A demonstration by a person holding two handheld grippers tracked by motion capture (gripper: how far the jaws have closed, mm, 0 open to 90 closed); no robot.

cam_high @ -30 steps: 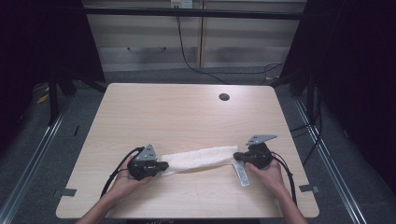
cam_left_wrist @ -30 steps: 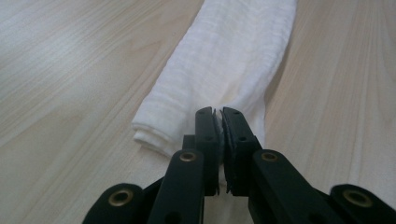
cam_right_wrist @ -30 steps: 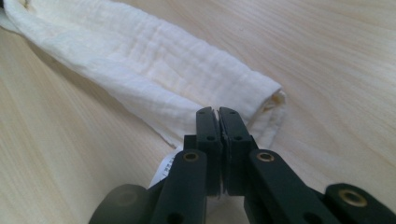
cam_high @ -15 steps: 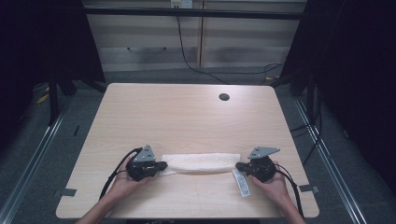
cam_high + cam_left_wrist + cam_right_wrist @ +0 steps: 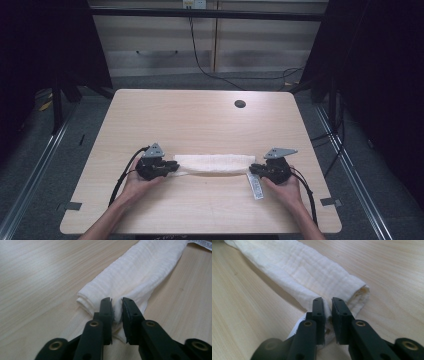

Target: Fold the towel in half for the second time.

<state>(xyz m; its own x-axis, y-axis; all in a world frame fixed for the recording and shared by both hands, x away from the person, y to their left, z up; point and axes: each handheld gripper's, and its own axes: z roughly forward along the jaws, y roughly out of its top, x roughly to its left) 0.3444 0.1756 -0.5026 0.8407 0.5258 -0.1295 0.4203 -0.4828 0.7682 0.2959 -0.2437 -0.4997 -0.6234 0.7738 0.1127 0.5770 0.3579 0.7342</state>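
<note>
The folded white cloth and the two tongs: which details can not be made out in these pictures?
- Care label, high view: its print is too small to read.
- Left tongs, left gripper view: jaws have just been opening with the white cloth between them; whether the pads press it cannot be told.
- Right tongs, right gripper view: likewise.
- Cloth's underside, every view: hidden against the table.

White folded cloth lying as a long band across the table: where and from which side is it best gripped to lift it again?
Probably at its two short ends, each gripper coming in level from its own side. The white folded cloth lies flat, long and narrow, so only the layered end edges offer a thin lip. The left gripper and right gripper, jaws just opening, already straddle those ends.
</note>
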